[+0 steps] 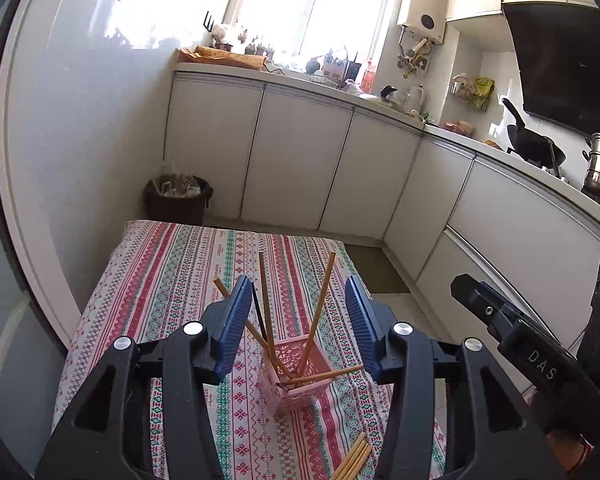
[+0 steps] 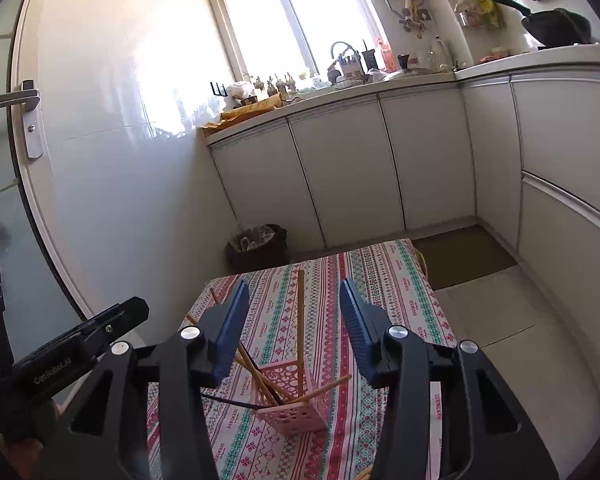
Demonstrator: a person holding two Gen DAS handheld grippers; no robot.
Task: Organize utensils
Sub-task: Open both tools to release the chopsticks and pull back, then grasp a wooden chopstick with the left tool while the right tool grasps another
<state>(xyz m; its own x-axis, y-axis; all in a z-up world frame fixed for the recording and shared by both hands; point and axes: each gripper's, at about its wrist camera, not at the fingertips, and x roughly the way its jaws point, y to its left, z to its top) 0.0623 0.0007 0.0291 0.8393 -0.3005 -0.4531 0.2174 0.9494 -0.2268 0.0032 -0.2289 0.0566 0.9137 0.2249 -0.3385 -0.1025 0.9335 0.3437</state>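
Observation:
A pink perforated basket (image 1: 288, 384) stands on a small table with a striped patterned cloth (image 1: 172, 272). Several wooden chopsticks (image 1: 320, 312) and one dark chopstick (image 1: 260, 312) lean out of it at different angles. A loose bundle of wooden chopsticks (image 1: 354, 458) lies on the cloth near the front edge. My left gripper (image 1: 299, 284) is open above the basket, nothing between its blue pads. My right gripper (image 2: 294, 286) is open too, over the same basket (image 2: 296, 412), and it holds nothing. One chopstick (image 2: 300, 320) stands almost upright between its fingers' line of sight.
A dark waste bin (image 1: 180, 200) sits on the floor beyond the table, against white cabinets (image 1: 300, 160). A cluttered counter carries a wok (image 1: 532, 144) at the right. A door with a handle (image 2: 24, 100) is on the left, a brown floor mat (image 2: 464, 256) on the right.

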